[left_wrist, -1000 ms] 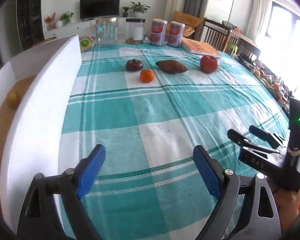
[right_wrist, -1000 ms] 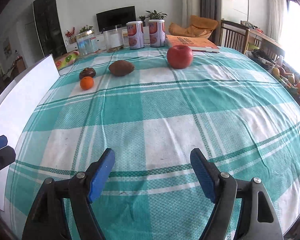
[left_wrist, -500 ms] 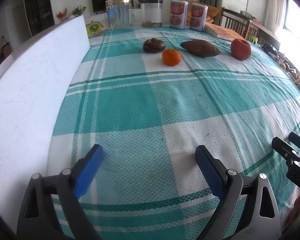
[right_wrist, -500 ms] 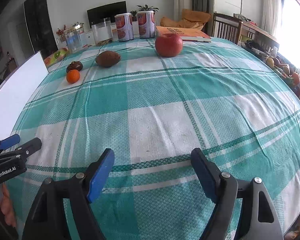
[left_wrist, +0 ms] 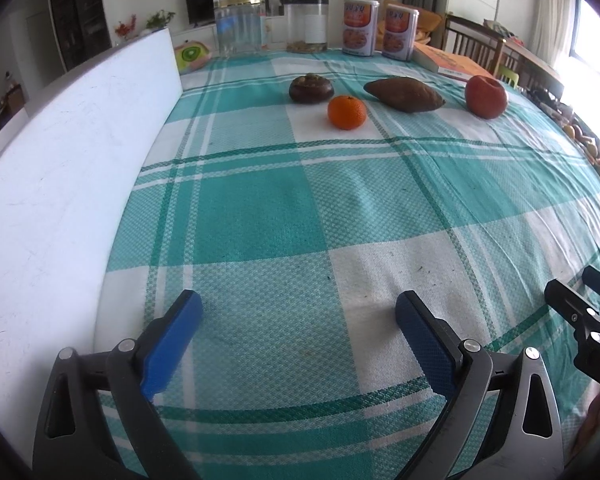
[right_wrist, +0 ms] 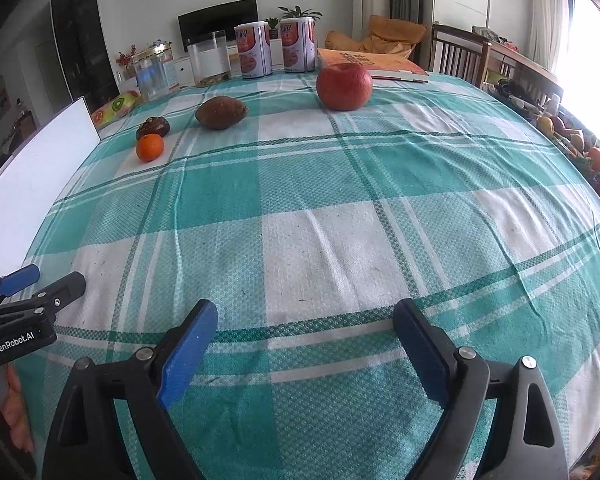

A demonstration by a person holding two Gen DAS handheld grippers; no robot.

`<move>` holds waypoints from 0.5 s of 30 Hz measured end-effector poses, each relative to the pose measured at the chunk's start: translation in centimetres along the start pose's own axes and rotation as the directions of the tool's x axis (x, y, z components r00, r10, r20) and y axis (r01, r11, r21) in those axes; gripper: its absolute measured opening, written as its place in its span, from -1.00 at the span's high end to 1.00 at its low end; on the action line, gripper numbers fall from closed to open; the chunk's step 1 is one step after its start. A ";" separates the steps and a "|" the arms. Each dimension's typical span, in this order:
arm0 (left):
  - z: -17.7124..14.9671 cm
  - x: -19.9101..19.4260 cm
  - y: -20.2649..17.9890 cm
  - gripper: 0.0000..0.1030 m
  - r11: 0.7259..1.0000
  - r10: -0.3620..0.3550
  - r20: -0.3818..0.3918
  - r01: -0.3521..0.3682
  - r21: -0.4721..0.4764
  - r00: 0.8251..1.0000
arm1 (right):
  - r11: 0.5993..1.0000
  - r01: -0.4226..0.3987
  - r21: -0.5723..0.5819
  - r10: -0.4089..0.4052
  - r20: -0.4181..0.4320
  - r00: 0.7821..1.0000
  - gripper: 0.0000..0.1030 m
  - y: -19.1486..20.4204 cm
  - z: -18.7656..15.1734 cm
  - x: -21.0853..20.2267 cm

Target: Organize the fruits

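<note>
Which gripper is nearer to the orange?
Left. The left gripper is nearly in line with the orange, which lies ahead of it. The right gripper sits further right, with the orange far off to its left.

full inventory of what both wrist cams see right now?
mandarin: 1, orange, far cloth, in front of the mangosteen
mangosteen: 1, dark brown, far left of the row
sweet potato: 1, brown, middle of the row
apple: 1, red, right end of the row
clear jars: 2, transparent, far edge
printed cans: 2, orange-white, far edge
book: 1, orange, by the cans
white board: 1, left edge
tablecloth: 1, teal-white check
left tongs: open, empty
right tongs: open, empty
</note>
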State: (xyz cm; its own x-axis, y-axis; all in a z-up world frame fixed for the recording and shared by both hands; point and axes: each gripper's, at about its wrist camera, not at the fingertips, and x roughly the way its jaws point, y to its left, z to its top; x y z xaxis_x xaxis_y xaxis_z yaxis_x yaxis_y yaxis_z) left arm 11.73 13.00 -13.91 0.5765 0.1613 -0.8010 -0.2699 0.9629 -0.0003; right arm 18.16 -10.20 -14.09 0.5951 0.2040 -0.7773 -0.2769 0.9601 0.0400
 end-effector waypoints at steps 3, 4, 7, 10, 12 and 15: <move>0.0 0.0 0.0 -0.91 1.000 0.000 0.000 0.000 0.000 1.000 | 1.000 -0.004 0.001 0.004 -0.001 1.000 -0.76 0.0 0.0 0.0; 0.0 0.0 0.0 -0.91 1.000 0.000 0.000 0.000 0.000 1.000 | 1.000 -0.004 0.001 0.004 -0.001 1.000 -0.77 0.0 0.0 0.0; 0.0 0.0 0.0 -0.92 1.000 0.001 0.000 -0.001 0.000 1.000 | 1.000 -0.007 0.001 0.007 -0.002 1.000 -0.78 0.0 0.0 0.0; 0.0 0.0 0.0 -0.93 1.000 0.001 0.000 -0.001 0.000 1.000 | 1.000 -0.008 0.001 0.008 -0.002 1.000 -0.79 0.0 0.0 0.0; 0.0 0.0 0.0 -0.93 1.000 0.001 0.000 -0.001 0.000 1.000 | 1.000 -0.010 0.000 0.010 -0.003 1.000 -0.80 0.1 0.0 0.0; 0.0 0.1 0.2 -0.94 1.000 0.003 -0.001 -0.003 -0.001 1.000 | 1.000 -0.011 0.000 0.011 -0.003 1.000 -0.81 0.1 0.0 0.0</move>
State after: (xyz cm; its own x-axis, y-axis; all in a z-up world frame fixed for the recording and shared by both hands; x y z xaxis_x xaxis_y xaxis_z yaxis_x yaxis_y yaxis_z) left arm 11.71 13.19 -14.04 0.5752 0.1636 -0.8015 -0.2719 0.9623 0.0013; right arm 18.19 -10.12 -14.11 0.5897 0.2145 -0.7786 -0.2837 0.9577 0.0489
